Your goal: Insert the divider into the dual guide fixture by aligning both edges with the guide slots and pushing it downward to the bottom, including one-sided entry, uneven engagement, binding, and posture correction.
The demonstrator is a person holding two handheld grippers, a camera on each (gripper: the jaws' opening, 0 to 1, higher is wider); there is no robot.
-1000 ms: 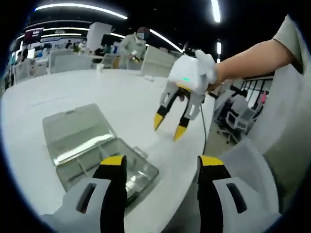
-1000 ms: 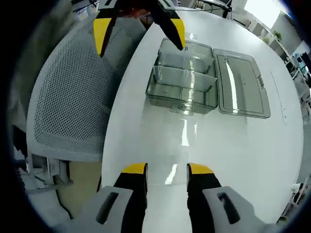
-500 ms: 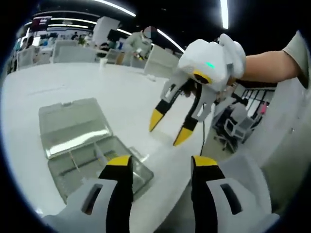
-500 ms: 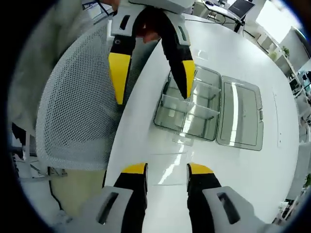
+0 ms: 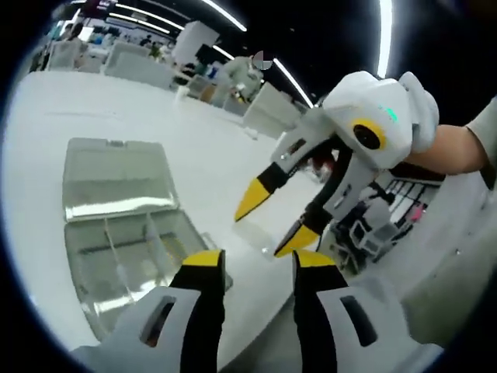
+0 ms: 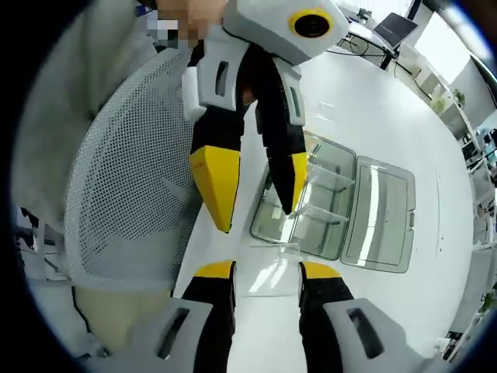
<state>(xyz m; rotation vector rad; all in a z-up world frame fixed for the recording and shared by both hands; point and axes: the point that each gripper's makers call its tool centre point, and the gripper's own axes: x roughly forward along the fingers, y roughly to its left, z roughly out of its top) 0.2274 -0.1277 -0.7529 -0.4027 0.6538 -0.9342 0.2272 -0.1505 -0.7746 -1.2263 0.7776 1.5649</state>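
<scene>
Above the white table (image 5: 155,132), both grippers hover with jaws apart (holding nothing). Left gripper (image 6: 252,194) and right gripper (image 5: 272,225) flank the clear compartment box (image 6: 311,206), lid open

Both claws: white housings, black jaws w/ yellow tips; right claw (image 5: 283,225) green LED; left claw (image 6: 256,198) yellow-ringed lens.

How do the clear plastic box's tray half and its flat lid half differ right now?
The clear tray half is deep and crossed by thin partition walls; the flat lid half is shallow and undivided. The tray lies nearer the table edge, the lid farther in. Both are transparent, empty-looking, and joined side by side.
</scene>
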